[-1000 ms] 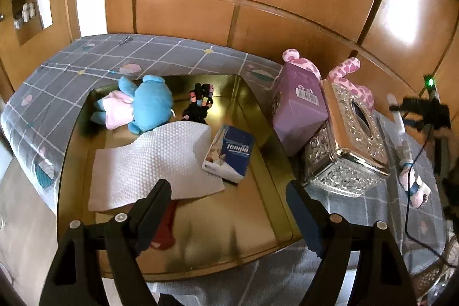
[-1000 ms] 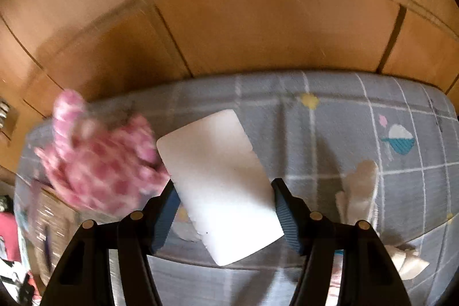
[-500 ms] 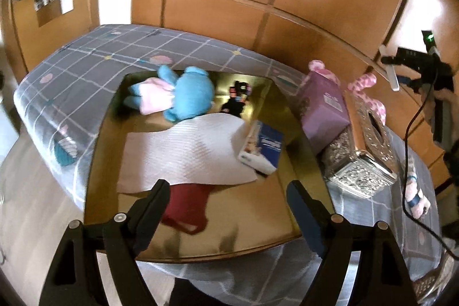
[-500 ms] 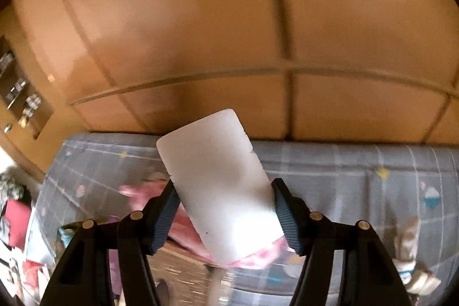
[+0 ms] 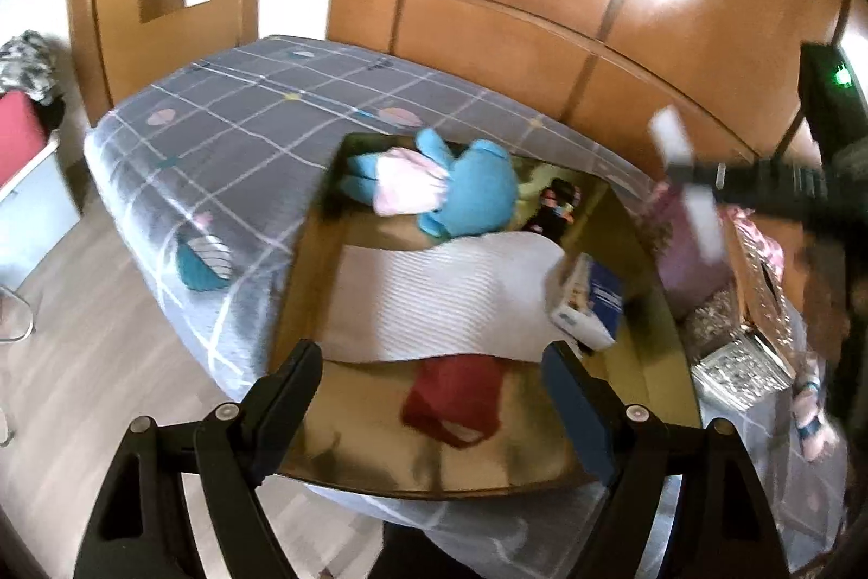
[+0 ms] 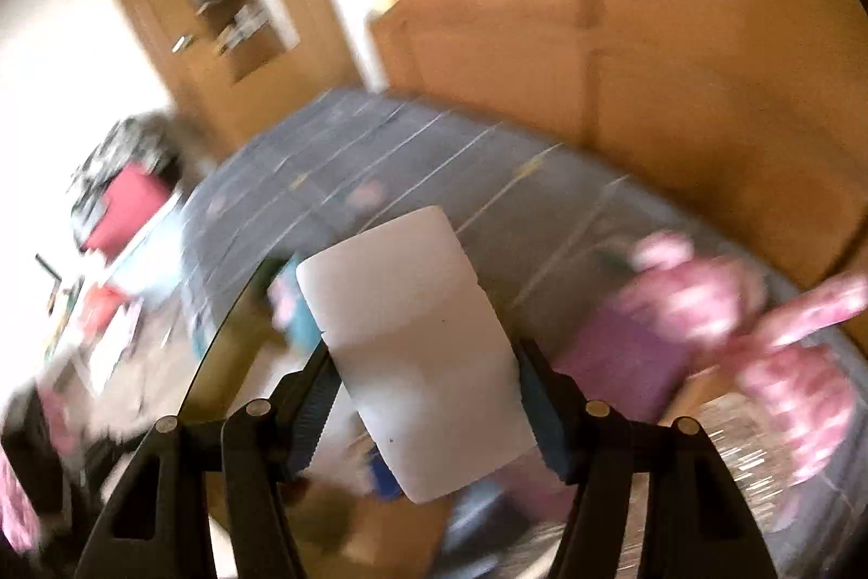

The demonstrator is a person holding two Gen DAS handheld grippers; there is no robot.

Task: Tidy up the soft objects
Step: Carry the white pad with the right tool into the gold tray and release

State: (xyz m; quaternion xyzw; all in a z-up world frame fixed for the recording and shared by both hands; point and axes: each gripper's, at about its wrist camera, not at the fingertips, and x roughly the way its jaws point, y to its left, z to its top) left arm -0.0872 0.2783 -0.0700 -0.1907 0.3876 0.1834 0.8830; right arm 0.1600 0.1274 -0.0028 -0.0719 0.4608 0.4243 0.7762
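1. The right gripper [image 6: 426, 394] clamps a white pack [image 6: 417, 351] above the bed, its fingers pressed on both sides.
2. The left gripper [image 5: 434, 402] hangs open and empty over the gold tray [image 5: 624, 231].
3. In the tray lie a blue plush [image 5: 477, 193], a white cloth [image 5: 434, 297], a red cloth [image 5: 455, 394] and a tissue packet [image 5: 597, 302].
4. A purple box [image 5: 689, 253] and a silver tissue box [image 5: 748, 351] crowd the tray's right edge.

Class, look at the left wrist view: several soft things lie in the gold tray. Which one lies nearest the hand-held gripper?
The dark red cloth. It lies at the near end of the gold tray, while the white towel and blue plush toy lie farther back.
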